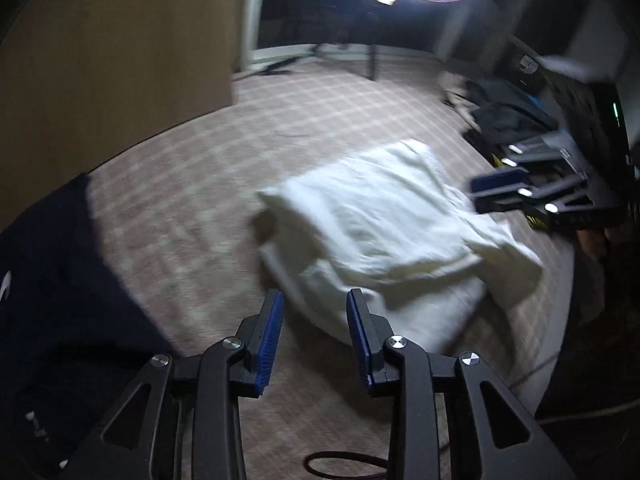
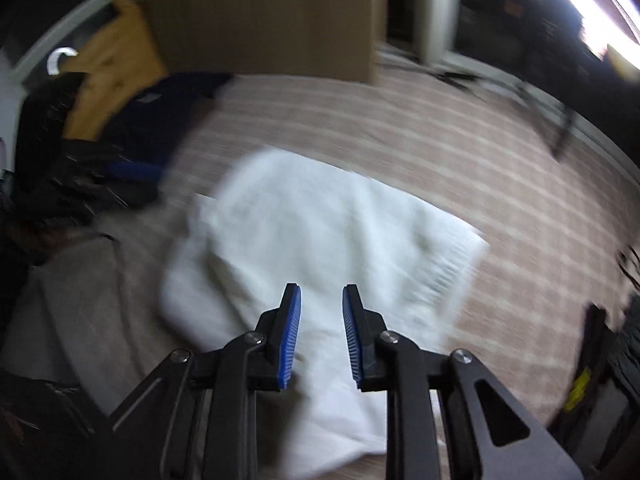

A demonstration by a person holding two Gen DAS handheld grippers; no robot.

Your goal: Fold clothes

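The plaid carpet (image 1: 192, 184) fills both views, with a brown cabinet (image 1: 112, 60) at ten o'clock in the left wrist view. On it lies the white garment (image 1: 384, 232), just past centre toward two o'clock, already doubled into a rough, rumpled packet with loose edges; it likely needs another fold and squaring. A dark navy garment (image 1: 52, 280) at nine o'clock looks unfolded, so more work remains. The left gripper (image 1: 316, 300) has its jaws apart, holding nothing. The right gripper (image 2: 320, 296), above the white cloth, is likewise parted and empty.
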